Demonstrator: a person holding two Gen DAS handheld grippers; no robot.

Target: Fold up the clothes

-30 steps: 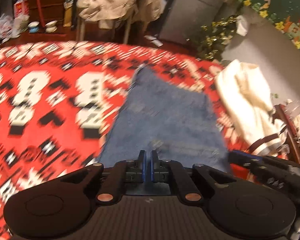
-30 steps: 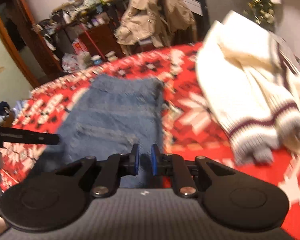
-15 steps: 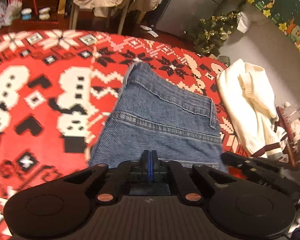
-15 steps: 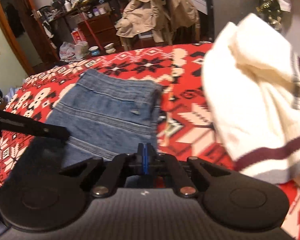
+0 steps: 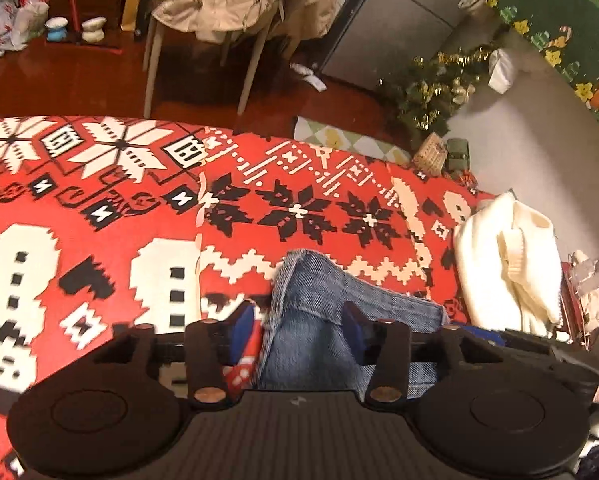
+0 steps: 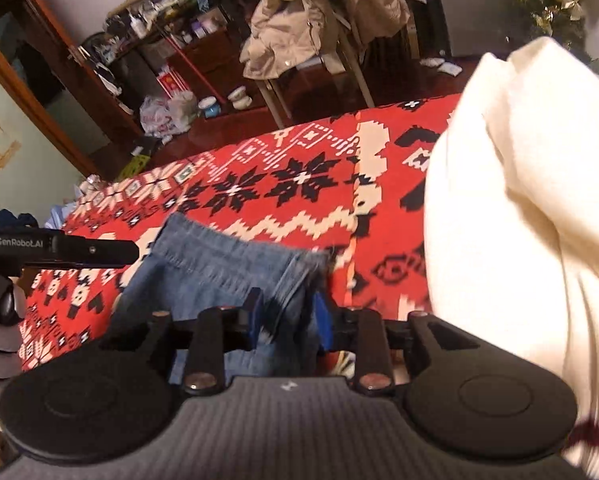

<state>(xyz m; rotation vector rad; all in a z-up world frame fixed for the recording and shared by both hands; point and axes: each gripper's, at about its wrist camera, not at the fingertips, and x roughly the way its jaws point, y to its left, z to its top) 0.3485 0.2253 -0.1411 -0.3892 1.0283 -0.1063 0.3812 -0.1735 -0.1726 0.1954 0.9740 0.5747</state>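
The folded jeans (image 5: 339, 320) are lying on the red patterned blanket (image 5: 99, 240), just ahead of and below both my claws, their far hem running crosswise from left to right. My left claw (image 5: 299, 328) is straddling the jeans' left edge and my right claw (image 6: 287, 316) is straddling their right edge, so each is about equally near. Both claws' jaws are opening, the left wider, the right narrower; denim is sitting between the pads, which no longer seem to be pressing on it. The cream sweater (image 6: 519, 200) is resting just right of the jeans. Half a second ago both claws were pinched shut with much more denim stretching ahead of them; now only a short folded end is showing beyond the pads, so I am judging this fold laid.
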